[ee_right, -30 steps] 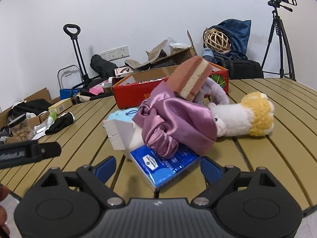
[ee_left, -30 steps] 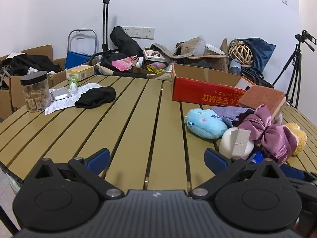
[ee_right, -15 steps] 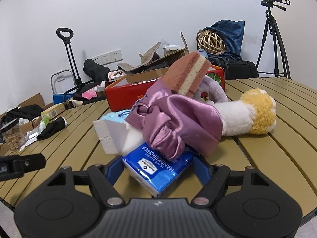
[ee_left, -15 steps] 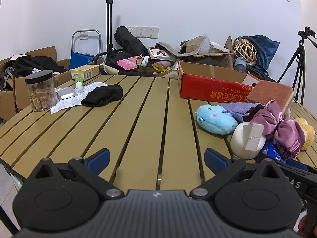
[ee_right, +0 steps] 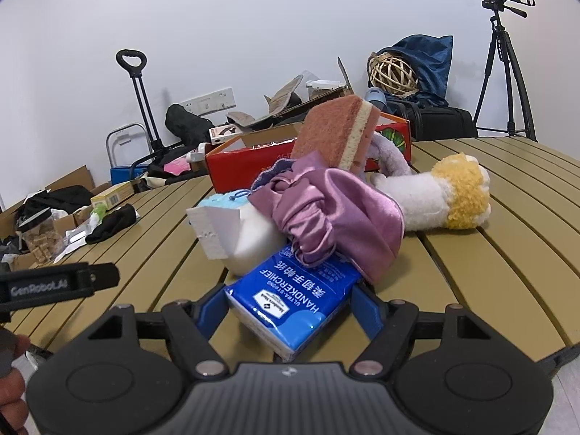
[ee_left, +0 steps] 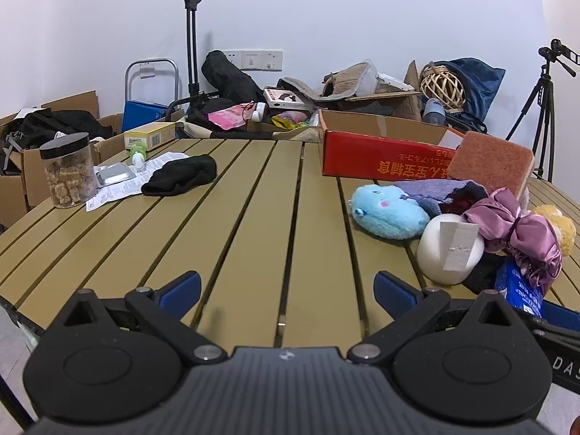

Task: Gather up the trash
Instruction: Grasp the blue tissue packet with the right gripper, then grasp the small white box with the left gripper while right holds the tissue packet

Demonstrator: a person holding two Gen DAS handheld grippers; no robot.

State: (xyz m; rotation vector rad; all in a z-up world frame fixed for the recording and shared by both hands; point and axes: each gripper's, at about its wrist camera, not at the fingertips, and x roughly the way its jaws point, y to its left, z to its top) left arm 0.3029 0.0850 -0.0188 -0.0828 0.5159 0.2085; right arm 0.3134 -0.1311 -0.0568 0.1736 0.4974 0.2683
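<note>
A blue handkerchief tissue pack (ee_right: 290, 301) lies at the near edge of the slatted table (ee_right: 489, 253), partly under a purple satin cloth (ee_right: 326, 214). My right gripper (ee_right: 288, 299) is shut on the pack, with a blue pad against each of its sides. In the left wrist view the same pack (ee_left: 522, 286) shows at the lower right. My left gripper (ee_left: 286, 286) stands open over bare slats, nothing between its fingers, to the left of the pile.
The pile also holds a white round object with a tag (ee_right: 250, 239), a pink sponge (ee_right: 337, 130), a white and yellow plush (ee_right: 435, 195) and a blue plush (ee_left: 388, 214). Behind stands a red box (ee_left: 380, 156). Far left are a jar (ee_left: 69, 170), papers and a black cloth (ee_left: 181, 177).
My right gripper has moved forward onto the tissue pack and its jaws have narrowed around it. The left gripper has kept still.
</note>
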